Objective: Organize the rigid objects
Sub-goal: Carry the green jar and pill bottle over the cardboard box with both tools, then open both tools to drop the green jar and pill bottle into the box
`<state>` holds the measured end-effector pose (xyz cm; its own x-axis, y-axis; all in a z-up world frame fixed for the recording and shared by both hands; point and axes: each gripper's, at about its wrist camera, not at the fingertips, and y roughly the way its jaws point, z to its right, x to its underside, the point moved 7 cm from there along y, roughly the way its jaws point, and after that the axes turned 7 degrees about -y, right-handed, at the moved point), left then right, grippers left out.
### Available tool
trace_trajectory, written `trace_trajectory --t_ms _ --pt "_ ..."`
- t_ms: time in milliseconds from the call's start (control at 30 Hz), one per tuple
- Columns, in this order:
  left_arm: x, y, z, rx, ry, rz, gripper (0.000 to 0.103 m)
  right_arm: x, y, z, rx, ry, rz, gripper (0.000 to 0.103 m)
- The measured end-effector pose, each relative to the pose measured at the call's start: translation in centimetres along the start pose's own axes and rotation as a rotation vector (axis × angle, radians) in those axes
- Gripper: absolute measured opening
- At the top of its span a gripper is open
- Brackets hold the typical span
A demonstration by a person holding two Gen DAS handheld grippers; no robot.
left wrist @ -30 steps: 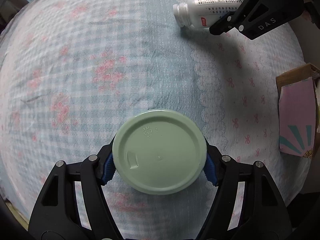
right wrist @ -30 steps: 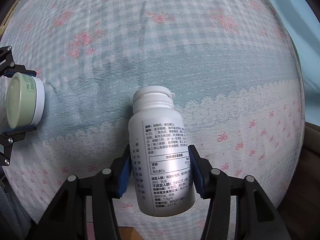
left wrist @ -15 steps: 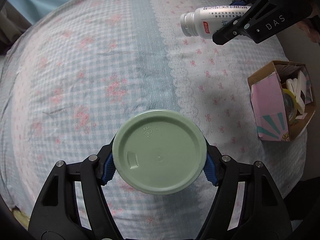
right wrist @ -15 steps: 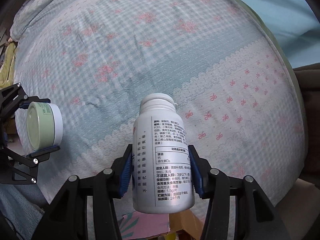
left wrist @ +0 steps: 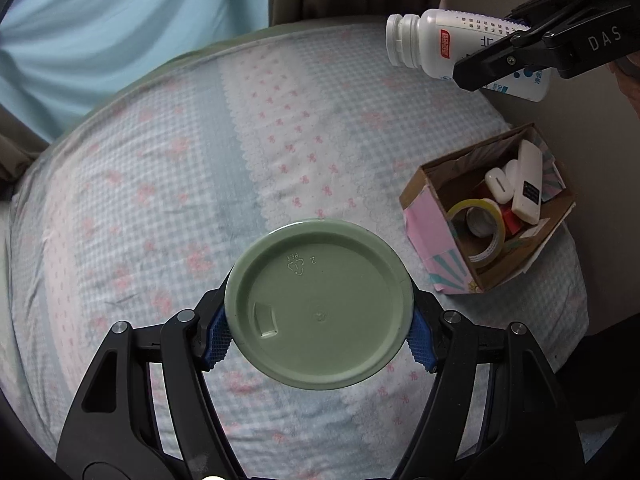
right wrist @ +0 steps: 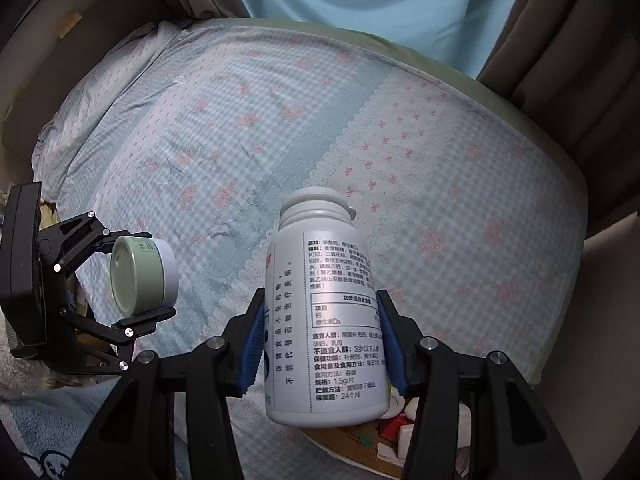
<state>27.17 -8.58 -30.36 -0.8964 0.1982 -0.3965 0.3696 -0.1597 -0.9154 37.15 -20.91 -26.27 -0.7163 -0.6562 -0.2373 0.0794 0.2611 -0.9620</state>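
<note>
Checked bed (left wrist: 160, 184) — blue curtain (right wrist: 360, 8) behind.

Home bedroom; bed (right wrist: 400, 152) under quilted blue-check cover with pink flowers and bows; pale blue curtain (right wrist: 372, 4) between heavy brown drapes (right wrist: 568, 32) behind it; small cardboard box (left wrist: 432, 220) of household odds and ends on bed corner

Dim, soft daylight; sharp centres, fisheye-warped edges.
</note>
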Motion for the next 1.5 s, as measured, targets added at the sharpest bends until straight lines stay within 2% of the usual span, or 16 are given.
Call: trace_trajectory --t_ms 133,333,500,700,1000,1167,1400,1467,1500 --pt "-1.7 -0.6 4.8 0.043 0.052 0.02 0.068 4.4 -3.5 3.3 0.027 0.1 0.036 0.047" --pt "-4.1 0.3 12.0 0.107 0.105 0.019 0.068 12.0 -6.6 8.3 0.074 0.216 0.032 0.047" --pt "-5.7 2.1 17.2 0.132 0.152 0.002 0.068 17.7 -6.9 11.7 0.078 0.314 0.023 0.047" --pt "-7.2 6.0 21.3 0.142 0.176 -0.048 0.068 22.9 -4.7 14.8 0.053 0.376 0.01 0.047" --pt "-7.8 12.9 23.9 0.125 0.175 -0.144 0.068 25.7 0.9 15.8 0.001 0.343 0.014 0.047" --pt "-7.6 16.1 23.8 0.1 0.172 -0.183 0.068 26.1 3.5 15.6 0.021 0.275 0.019 0.047" --pt "-7.0 18.3 24.4 0.052 0.226 -0.23 0.068 26.0 5.8 15.8 0.022 0.228 0.01 0.047" --pt "-6.9 18.0 24.4 0.018 0.248 -0.223 0.093 25.9 5.5 16.1 0.054 0.231 0.024 0.067" --pt "-7.1 17.5 24.5 0.015 0.26 -0.202 0.103 25.9 5.2 16.4 0.075 0.236 0.029 0.101"
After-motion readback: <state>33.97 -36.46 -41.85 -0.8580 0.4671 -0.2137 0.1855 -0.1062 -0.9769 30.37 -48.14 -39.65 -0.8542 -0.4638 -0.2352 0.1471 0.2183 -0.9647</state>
